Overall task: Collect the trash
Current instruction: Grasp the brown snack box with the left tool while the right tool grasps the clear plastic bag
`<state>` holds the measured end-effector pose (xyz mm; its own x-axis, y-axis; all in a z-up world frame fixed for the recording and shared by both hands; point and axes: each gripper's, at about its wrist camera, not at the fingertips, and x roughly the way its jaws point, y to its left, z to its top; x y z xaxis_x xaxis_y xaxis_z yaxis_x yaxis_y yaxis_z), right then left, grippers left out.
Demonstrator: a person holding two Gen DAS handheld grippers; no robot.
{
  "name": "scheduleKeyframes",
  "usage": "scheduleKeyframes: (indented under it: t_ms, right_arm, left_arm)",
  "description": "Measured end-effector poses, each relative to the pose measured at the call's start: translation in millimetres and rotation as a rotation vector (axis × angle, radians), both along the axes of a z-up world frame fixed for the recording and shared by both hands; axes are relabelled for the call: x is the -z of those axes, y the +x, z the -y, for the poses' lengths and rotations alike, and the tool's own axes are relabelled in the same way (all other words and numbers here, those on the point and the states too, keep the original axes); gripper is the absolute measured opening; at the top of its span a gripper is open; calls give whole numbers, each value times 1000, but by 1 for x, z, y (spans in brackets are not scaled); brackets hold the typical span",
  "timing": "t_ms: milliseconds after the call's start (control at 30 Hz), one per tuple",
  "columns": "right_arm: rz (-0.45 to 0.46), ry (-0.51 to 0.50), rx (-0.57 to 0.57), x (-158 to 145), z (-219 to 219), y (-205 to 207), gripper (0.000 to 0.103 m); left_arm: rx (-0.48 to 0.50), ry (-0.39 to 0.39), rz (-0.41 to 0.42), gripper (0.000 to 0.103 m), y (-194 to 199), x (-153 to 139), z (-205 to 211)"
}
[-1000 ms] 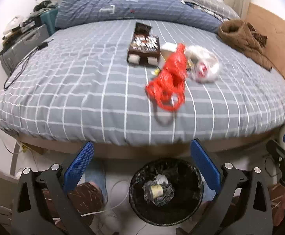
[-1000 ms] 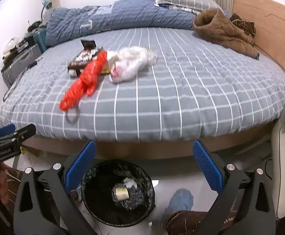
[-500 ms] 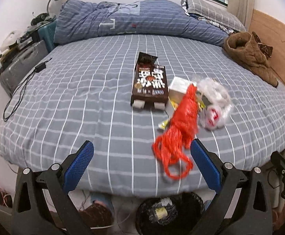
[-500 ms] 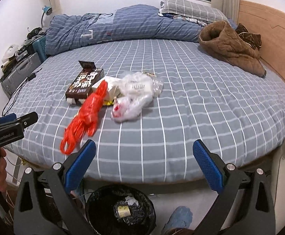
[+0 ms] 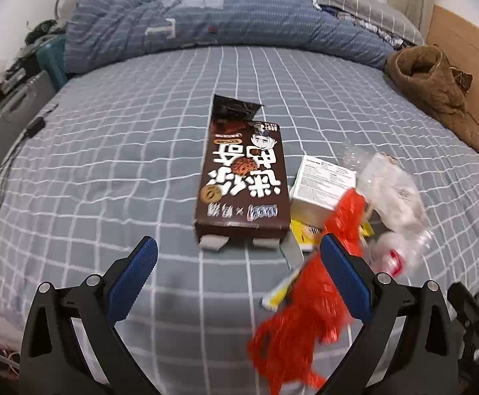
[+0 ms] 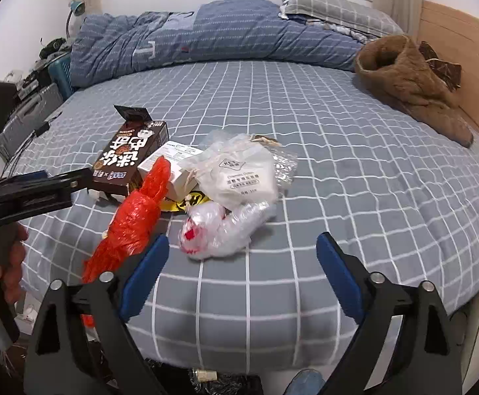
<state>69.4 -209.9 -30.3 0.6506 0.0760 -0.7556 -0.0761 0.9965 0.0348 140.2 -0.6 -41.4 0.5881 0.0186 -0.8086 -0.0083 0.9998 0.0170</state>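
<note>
You are looking at a big bed [image 5: 107, 164] with a grey checked sheet, and it fills most of both views. A puffy blue quilt [image 6: 206, 39] lies bunched along the far side, with a grey pillow [image 6: 338, 6] behind it. A brown coat [image 6: 404, 79] sits by itself near the wooden headboard [image 6: 463, 65], well apart from the trash. The trash lies in one pile near the front edge of the bed. The biggest piece is a brown cookie box [image 5: 242, 181] with its top flap open. Just beside it is a white box [image 5: 322, 181], and a red plastic bag [image 6: 134, 220] lies stretched toward you. A white pouch [image 6: 239, 174] and a scrunched clear bag [image 6: 223, 230] sit next to those, and a bit of yellow wrapper [image 6: 186, 202] peeks out from under them, mostly hidden. Your left gripper [image 5: 239, 276] is wide open and holds nothing; the brown box is just past its tips. The red bag looks blurry there, and one blue finger [image 5: 345, 279] covers part of it. Your right gripper [image 6: 239, 270] is open with nothing in it, and its jaws are closing a little; the clear bag lies just ahead of it. A black bin [image 6: 226, 385] shows at the bottom, cut off by the edge. The things on the side table [image 6: 32, 98] are too small to tell.
</note>
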Motion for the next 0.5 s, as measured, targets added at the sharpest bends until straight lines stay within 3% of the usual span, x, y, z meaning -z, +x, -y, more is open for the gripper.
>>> scheduleKeyframes:
  t_ms: [267,500]
  right_arm:
    - [-20,-26,-40,28,-12,29,79]
    - [-63,10,-56,51,-17,48,72]
  left_arm:
    - [3,14,-51,97,48,35,2]
    - [0,20,-67,97,65,54,4]
